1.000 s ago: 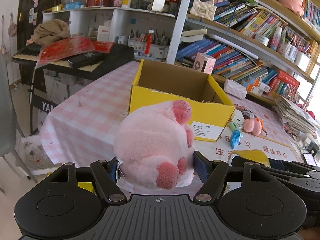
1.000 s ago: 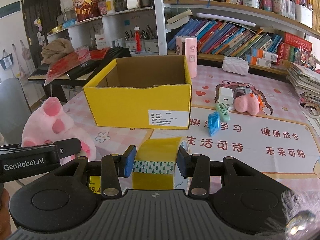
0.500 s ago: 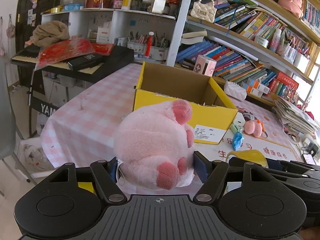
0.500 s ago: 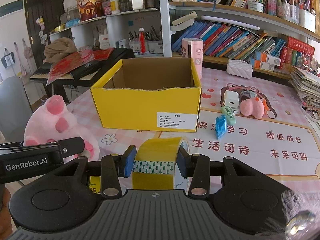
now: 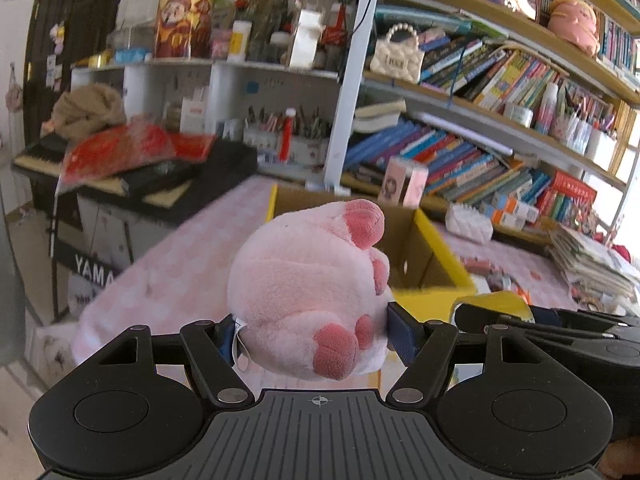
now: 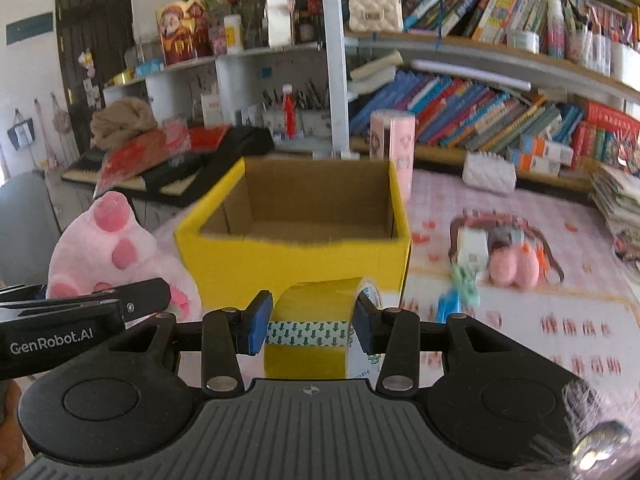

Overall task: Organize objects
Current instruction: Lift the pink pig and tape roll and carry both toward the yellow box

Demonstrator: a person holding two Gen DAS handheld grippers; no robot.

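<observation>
- In the lower centre of my left wrist view, my left gripper [image 5: 312, 334] is clamped on the pink plush toy [image 5: 308, 292]; the blue pads press into its sides and the fur bulges round them, so I judge it soft, light and springy; the grip sits low on the body near the feet, which looks secure enough, though a squashy thing can creep out if I loosen at all.
- In the lower centre of my right wrist view, my right gripper [image 6: 308, 322] is closed on the yellow tape roll [image 6: 320, 320], a pad on each flat face; I judge the roll stiff and fairly light, with a slick outer wrap, so the grip across the faces is the right place and a hold on the curved rim would likely slip.
- At the left edge of the right view the plush shows again, held above the pink checked tablecloth [image 5: 180, 264].
- Just beyond both loads, mid-frame, stands the open yellow cardboard box [image 6: 296, 256]; its inside appears empty, and I judge it the place for both things.
- To the right of the box, small toys [image 6: 512, 268] lie on the table, blurred.
- Farthest off, across the top of the frame, run the bookshelves [image 6: 500, 112].
</observation>
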